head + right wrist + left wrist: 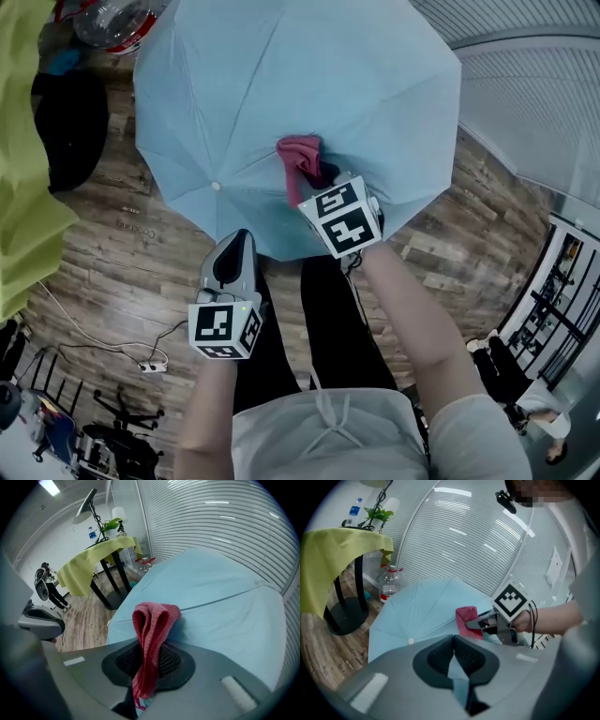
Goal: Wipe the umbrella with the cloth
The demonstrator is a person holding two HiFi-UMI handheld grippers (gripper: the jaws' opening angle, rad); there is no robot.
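Observation:
An open light blue umbrella (291, 103) lies with its canopy facing up over the wooden floor. A folded red cloth (300, 161) rests on the canopy near its front edge, and my right gripper (317, 180) is shut on it. In the right gripper view the cloth (152, 625) hangs doubled between the pads, pressed against the umbrella (220, 592). My left gripper (238, 246) is at the canopy's near rim. In the left gripper view a fold of the umbrella fabric (457, 672) is pinched between its shut jaws, with the cloth (466, 620) and right gripper (483, 623) beyond.
A table draped in yellow-green fabric (23, 159) stands to the left on a black round base (70, 127). A plastic bottle (112, 23) lies behind the umbrella. Cables and a power strip (150, 366) trail on the floor. A glass wall with blinds (534, 84) runs along the right.

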